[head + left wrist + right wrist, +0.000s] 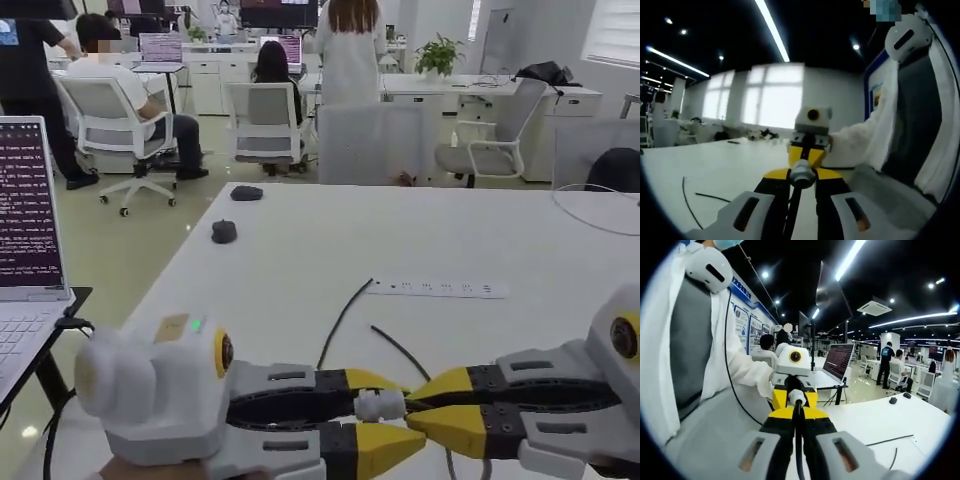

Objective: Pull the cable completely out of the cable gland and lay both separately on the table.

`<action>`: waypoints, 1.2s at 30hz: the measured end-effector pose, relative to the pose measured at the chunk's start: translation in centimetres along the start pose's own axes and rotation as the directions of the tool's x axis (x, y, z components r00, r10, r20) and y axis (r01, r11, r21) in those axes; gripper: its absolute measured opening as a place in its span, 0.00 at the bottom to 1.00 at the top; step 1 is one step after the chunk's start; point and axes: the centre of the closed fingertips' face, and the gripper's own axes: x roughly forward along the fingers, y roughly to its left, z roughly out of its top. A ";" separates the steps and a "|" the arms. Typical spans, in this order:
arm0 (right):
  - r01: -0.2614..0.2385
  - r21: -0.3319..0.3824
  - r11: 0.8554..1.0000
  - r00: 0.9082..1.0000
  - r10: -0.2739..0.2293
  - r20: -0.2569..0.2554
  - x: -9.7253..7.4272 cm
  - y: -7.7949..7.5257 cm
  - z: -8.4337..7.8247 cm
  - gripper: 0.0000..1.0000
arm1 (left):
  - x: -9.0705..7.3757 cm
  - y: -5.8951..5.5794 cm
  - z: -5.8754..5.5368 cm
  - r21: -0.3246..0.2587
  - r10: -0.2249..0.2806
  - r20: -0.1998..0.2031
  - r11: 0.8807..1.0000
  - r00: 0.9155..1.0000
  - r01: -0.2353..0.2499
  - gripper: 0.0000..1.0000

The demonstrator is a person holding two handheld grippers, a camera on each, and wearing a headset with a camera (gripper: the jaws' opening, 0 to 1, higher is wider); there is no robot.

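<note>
The left gripper (801, 176) is clamping its yellow-tipped jaws on the small white plastic cable gland (380, 405) above the white table (300, 250). The right gripper (796, 412) is squeezing the thin black cable (799, 445) running into it. A long white power strip (440, 289) and a black computer mouse (224, 231) are lying behind. The open laptop (25, 210) is showing text too small to read.

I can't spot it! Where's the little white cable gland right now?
The cable gland sits low in the head view's middle, above the white table, between the tips of the left gripper and the right gripper, which holds the cable.
</note>
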 end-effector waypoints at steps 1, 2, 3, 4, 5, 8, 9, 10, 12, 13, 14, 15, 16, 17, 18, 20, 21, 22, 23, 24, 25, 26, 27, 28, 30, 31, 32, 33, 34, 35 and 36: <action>-0.005 0.006 1.000 1.000 0.005 0.002 0.0 0.1 0.0 0.02 | 0.0 0.0 0.0 -0.002 -0.001 -0.002 1.000 1.000 0.001 0.18; -0.004 0.009 1.000 1.000 0.004 0.000 0.0 0.1 -0.1 0.02 | 0.0 0.0 0.0 0.005 -0.003 -0.003 1.000 1.000 0.003 0.18; -0.006 0.008 1.000 1.000 0.006 -0.004 0.0 0.2 -0.2 0.02 | 0.0 -0.1 0.0 0.012 -0.004 -0.004 1.000 1.000 0.005 0.18; -0.008 0.004 1.000 1.000 0.008 -0.012 0.0 0.2 -0.3 0.02 | -0.1 -0.1 -0.1 0.009 -0.004 -0.006 1.000 1.000 0.004 0.18; -0.009 0.003 1.000 1.000 0.010 -0.013 0.1 0.3 -0.4 0.02 | -0.1 -0.1 -0.1 0.005 -0.004 -0.006 1.000 1.000 0.004 0.18; -0.017 -0.004 1.000 0.999 0.016 -0.030 0.3 0.3 -0.7 0.02 | -0.3 0.0 -0.3 -0.013 -0.002 -0.017 1.000 1.000 0.001 0.17; -0.019 -0.008 1.000 0.999 0.019 -0.038 0.4 0.3 -1.0 0.02 | -0.4 0.0 -0.5 -0.006 0.003 -0.026 1.000 1.000 -0.003 0.17; -0.022 -0.010 1.000 0.999 0.021 -0.043 0.4 0.3 -1.1 0.02 | -0.4 0.0 -0.6 -0.004 0.005 -0.031 1.000 1.000 -0.005 0.17; -0.024 -0.032 0.999 0.997 0.021 -0.073 0.4 0.3 -1.7 0.02 | -0.5 0.1 -0.8 -0.003 0.013 -0.040 1.000 0.999 -0.013 0.17; -0.025 -0.044 0.999 0.996 0.021 -0.086 0.5 0.4 -1.9 0.02 | -0.6 0.1 -0.9 -0.003 0.017 -0.043 1.000 0.999 -0.017 0.17; -0.025 -0.048 0.999 0.995 0.020 -0.097 0.5 0.4 -2.2 0.02 | -0.7 0.2 -1.0 -0.004 0.022 -0.046 1.000 0.999 -0.022 0.17; -0.024 -0.047 0.999 0.994 0.019 -0.104 0.5 0.3 -2.4 0.02 | -0.8 0.4 -1.0 -0.006 0.028 -0.044 1.000 0.999 -0.028 0.17; -0.023 -0.047 0.999 0.994 0.018 -0.111 0.5 0.3 -2.6 0.02 | -0.9 0.4 -1.0 -0.011 0.031 -0.044 0.999 0.999 -0.031 0.17; -0.019 -0.051 0.998 0.992 0.013 -0.125 0.4 0.3 -3.0 0.02 | -1.0 0.5 -1.1 -0.015 0.035 -0.046 0.999 0.998 -0.035 0.17; -0.015 -0.057 0.998 0.991 0.007 -0.137 0.3 0.2 -3.3 0.02 | -1.1 0.6 -1.1 -0.016 0.039 -0.048 0.999 0.998 -0.040 0.17; -0.008 -0.065 0.998 0.986 -0.003 -0.164 0.1 0.0 -4.1 0.02 | -1.2 0.7 -1.3 -0.022 0.046 -0.057 0.999 0.997 -0.048 0.17; -0.007 -0.067 0.998 0.984 -0.005 -0.178 0.1 0.0 -4.5 0.02 | -1.3 0.8 -1.4 -0.024 0.049 -0.058 0.998 0.997 -0.050 0.17; -0.003 -0.075 0.997 0.979 -0.012 -0.202 -0.1 -0.2 -5.1 0.02 | -1.4 0.9 -1.5 -0.028 0.053 -0.059 0.998 0.997 -0.055 0.17; 0.000 -0.083 0.997 0.975 -0.019 -0.223 -0.2 -0.3 -5.6 0.02 | -1.5 0.9 -1.5 -0.031 0.055 -0.058 0.998 0.997 -0.057 0.17; 0.001 -0.085 0.996 0.967 -0.023 -0.252 -0.4 -0.4 -6.4 0.02 | -1.7 1.0 -1.5 -0.034 0.060 -0.055 0.998 0.997 -0.062 0.17; 0.002 -0.089 0.996 0.962 -0.027 -0.271 -0.6 -0.5 -6.9 0.02 | -1.8 1.0 -1.6 -0.038 0.064 -0.053 0.997 0.997 -0.066 0.17; 0.007 -0.095 0.995 0.954 -0.035 -0.299 -0.8 -0.7 -7.7 0.02 | -2.0 1.1 -1.6 -0.043 0.069 -0.050 0.997 0.996 -0.071 0.17; 0.007 -0.093 0.996 0.948 -0.036 -0.316 -1.0 -0.7 -8.3 0.02 | -2.2 1.2 -1.6 -0.049 0.076 -0.045 0.996 0.996 -0.078 0.17; 0.010 -0.092 0.996 0.942 -0.041 -0.333 -1.2 -0.8 -8.8 0.02 | -2.3 1.3 -1.6 -0.052 0.080 -0.043 0.995 0.996 -0.082 0.17; 0.018 -0.086 0.996 0.934 -0.047 -0.353 -1.6 -1.0 -9.8 0.02 | -2.5 1.3 -1.5 -0.058 0.085 -0.039 0.994 0.996 -0.087 0.17; 0.024 -0.078 0.997 0.928 -0.052 -0.368 -1.9 -1.1 -10.5 0.02 | -2.7 1.3 -1.4 -0.063 0.087 -0.036 0.994 0.996 -0.090 0.17; 0.029 -0.074 0.997 0.925 -0.055 -0.377 -2.1 -1.2 -10.9 0.02 | -2.7 1.3 -1.4 -0.064 0.089 -0.035 0.994 0.995 -0.091 0.17; 0.035 -0.071 0.997 0.920 -0.060 -0.386 -2.3 -1.3 -11.3 0.02 | -2.8 1.3 -1.4 -0.067 0.091 -0.032 0.993 0.995 -0.093 0.17; 0.040 -0.065 0.997 0.916 -0.063 -0.396 -2.5 -1.4 -11.8 0.02 | -2.9 1.2 -1.3 -0.072 0.091 -0.028 0.993 0.995 -0.093 0.17; 0.045 -0.062 0.997 0.913 -0.066 -0.403 -2.6 -1.5 -12.1 0.02 | -3.0 1.2 -1.3 -0.074 0.093 -0.026 0.993 0.995 -0.095 0.17; 0.049 -0.061 0.997 0.910 -0.070 -0.410 -2.8 -1.5 -12.5 0.02 | -3.0 1.2 -1.3 -0.077 0.095 -0.024 0.992 0.995 -0.096 0.17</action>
